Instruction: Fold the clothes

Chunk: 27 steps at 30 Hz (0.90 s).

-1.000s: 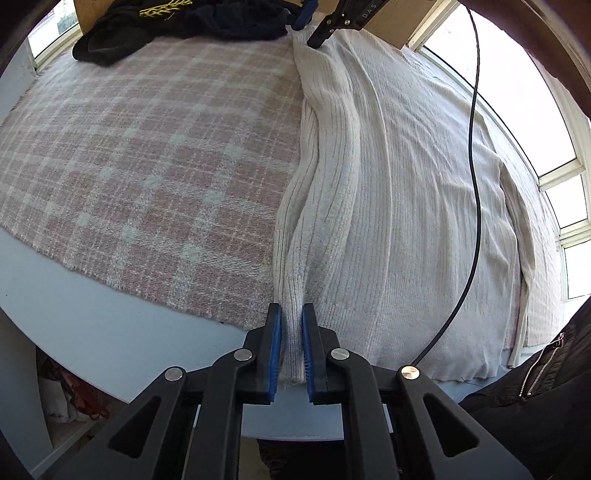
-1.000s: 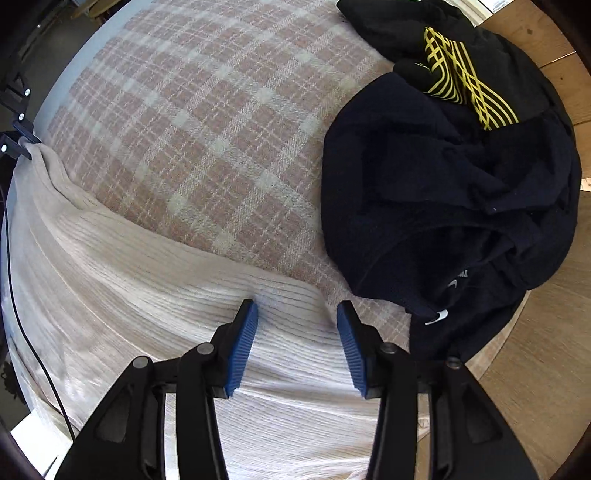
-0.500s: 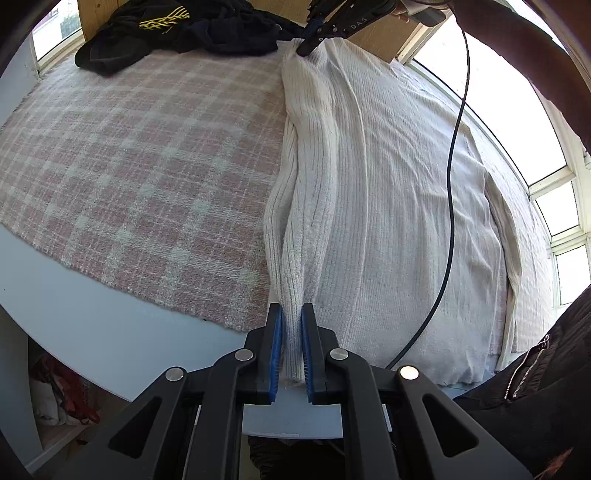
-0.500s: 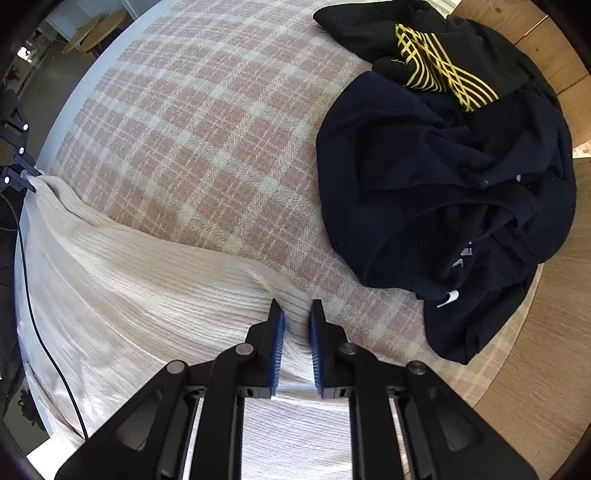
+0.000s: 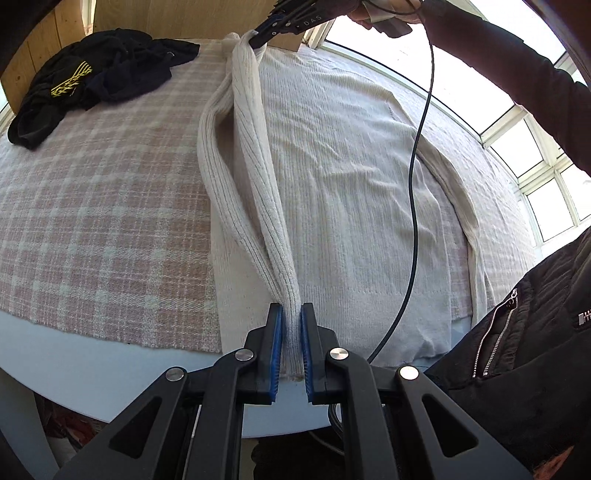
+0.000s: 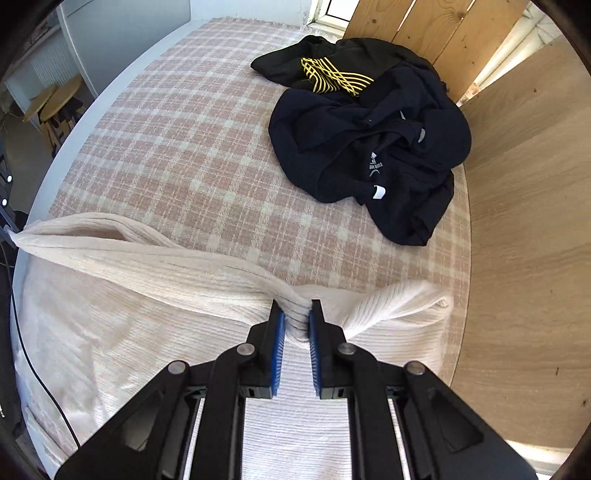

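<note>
A cream ribbed sweater [image 5: 343,177] lies spread on the right half of the table. Its left edge is lifted off the cloth and stretched into a taut band [image 5: 258,155] between both grippers. My left gripper [image 5: 291,321] is shut on the near end of that band, at the hem. My right gripper [image 6: 295,317] is shut on the far end of the sweater [image 6: 155,291], and it also shows at the top of the left wrist view as the right gripper [image 5: 273,26], held by a hand in a dark sleeve.
A pink and white plaid cloth [image 5: 96,206] covers the round pale blue table [image 5: 74,354]. A pile of dark clothes [image 6: 373,144] with yellow stripes lies at the far side by wooden boards [image 6: 402,26]. A black cable [image 5: 417,177] hangs over the sweater. Windows [image 5: 517,122] stand on the right.
The right gripper closed on the sweater's far edge. Both grippers then rose, lifting that edge off the table into a taut band and carrying it toward the sweater's middle.
</note>
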### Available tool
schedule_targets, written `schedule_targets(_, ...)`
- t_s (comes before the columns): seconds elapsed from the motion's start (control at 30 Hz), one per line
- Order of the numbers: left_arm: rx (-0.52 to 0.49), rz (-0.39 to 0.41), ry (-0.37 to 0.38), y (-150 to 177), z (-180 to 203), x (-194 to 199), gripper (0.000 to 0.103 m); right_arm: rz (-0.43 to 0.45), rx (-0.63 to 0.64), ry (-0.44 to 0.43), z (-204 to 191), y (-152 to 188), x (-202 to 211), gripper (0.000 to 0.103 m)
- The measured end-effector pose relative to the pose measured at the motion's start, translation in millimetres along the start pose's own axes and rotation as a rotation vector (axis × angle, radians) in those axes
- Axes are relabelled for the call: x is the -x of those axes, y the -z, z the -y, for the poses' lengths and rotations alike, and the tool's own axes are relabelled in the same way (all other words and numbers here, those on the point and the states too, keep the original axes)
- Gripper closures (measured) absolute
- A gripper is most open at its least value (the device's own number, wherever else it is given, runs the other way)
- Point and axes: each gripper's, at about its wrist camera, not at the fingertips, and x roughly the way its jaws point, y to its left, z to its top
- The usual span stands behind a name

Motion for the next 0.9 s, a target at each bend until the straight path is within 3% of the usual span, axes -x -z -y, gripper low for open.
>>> schedule_targets(0.3, -0.16, -0.133, 0.016, 15, 35, -34, 0.093, -0.099, -0.139, 0.075, -21, 75, -38, 0.091)
schedule_targets(0.4, -0.157, -0.133, 0.039, 17, 34, -29, 0.092, -0.105, -0.09, 0.118, -32, 83, -34, 0.091)
schedule_targets(0.5, -0.155, -0.139, 0.061, 21, 33, -20, 0.092, -0.088, -0.058, 0.084, -37, 88, -17, 0.091)
schedule_targets(0.6, -0.145, -0.132, 0.093, 28, 34, -10, 0.092, -0.056, -0.125, 0.057, -23, 89, -1, 0.09)
schedule_targets(0.7, -0.111, -0.108, 0.069, 29, 25, 2, 0.092, 0.007, -0.251, 0.011, -7, 76, 7, 0.09)
schedule_targets(0.83, -0.066, -0.067, 0.042, 24, 12, 8, 0.092, -0.048, -0.158, 0.052, -17, 50, -13, 0.082)
schedule_targets(0.9, -0.054, -0.053, 0.035, 22, 7, 8, 0.092, -0.077, -0.133, 0.029, -20, 40, -27, 0.082)
